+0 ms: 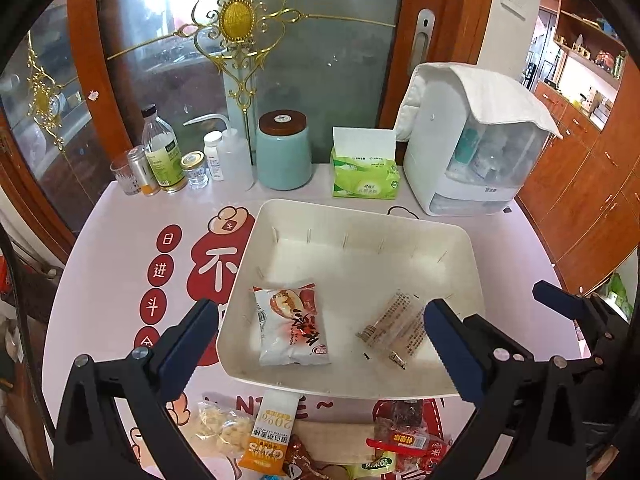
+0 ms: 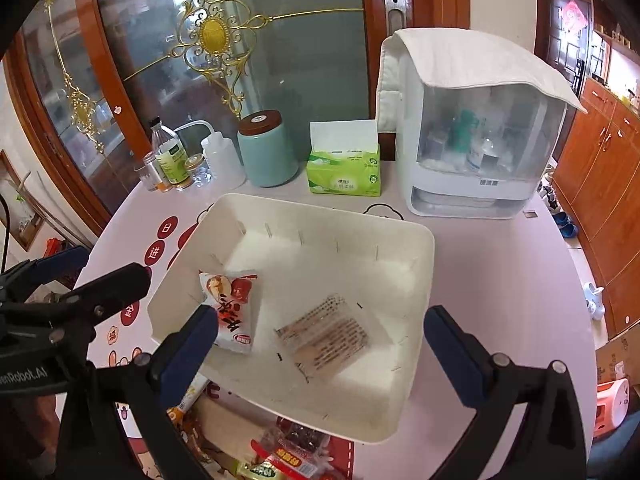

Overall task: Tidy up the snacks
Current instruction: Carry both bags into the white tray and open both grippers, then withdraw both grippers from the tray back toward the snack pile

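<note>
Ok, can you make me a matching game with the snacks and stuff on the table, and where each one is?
Things:
1. red and white snack packet
2. clear wrapped snack
3. green tissue box
4. orange oat bar

Places:
A. at the back of the table, between the blue jar and the white cabinet
B. in the white bin, left side
C. on the table, in front of the bin
D. in the bin, right side

Pairs: 1-B, 2-D, 3-A, 4-C
</note>
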Action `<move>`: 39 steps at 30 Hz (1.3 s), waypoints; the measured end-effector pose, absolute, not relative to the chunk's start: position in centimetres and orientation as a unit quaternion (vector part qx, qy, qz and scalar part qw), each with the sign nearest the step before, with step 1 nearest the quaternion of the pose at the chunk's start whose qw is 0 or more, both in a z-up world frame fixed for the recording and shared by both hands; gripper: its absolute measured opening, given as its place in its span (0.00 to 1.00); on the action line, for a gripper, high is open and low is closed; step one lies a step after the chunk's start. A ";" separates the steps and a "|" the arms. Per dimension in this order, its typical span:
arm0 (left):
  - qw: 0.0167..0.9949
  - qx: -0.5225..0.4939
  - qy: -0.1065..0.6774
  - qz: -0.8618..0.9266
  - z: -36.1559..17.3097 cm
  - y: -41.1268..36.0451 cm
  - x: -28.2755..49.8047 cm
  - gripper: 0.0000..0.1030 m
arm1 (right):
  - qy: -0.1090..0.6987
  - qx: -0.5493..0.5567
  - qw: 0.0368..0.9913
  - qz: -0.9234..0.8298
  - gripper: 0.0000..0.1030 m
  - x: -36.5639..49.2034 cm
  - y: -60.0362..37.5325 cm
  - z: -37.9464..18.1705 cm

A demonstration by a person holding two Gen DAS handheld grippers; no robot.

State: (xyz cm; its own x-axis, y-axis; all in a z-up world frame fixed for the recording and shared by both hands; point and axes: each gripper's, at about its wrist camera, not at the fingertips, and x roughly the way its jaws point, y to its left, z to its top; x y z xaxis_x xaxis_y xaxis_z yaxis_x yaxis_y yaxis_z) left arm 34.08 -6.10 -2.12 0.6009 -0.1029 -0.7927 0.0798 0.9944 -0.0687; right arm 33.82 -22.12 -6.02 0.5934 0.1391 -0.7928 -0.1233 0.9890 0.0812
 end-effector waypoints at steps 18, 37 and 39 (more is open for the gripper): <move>0.921 0.000 0.388 -0.021 2.4 -4.1 26.3 0.99 | 0.428 -0.002 0.899 0.093 1.00 28.4 -21.5 -2.5; 0.913 0.050 0.403 -0.037 4.8 -2.0 15.8 0.99 | 0.387 0.032 0.916 0.104 1.00 18.1 -21.4 1.2; 0.912 0.050 0.406 -0.046 4.5 -1.7 14.6 0.99 | 0.391 0.039 0.914 0.104 1.00 16.6 -21.2 1.1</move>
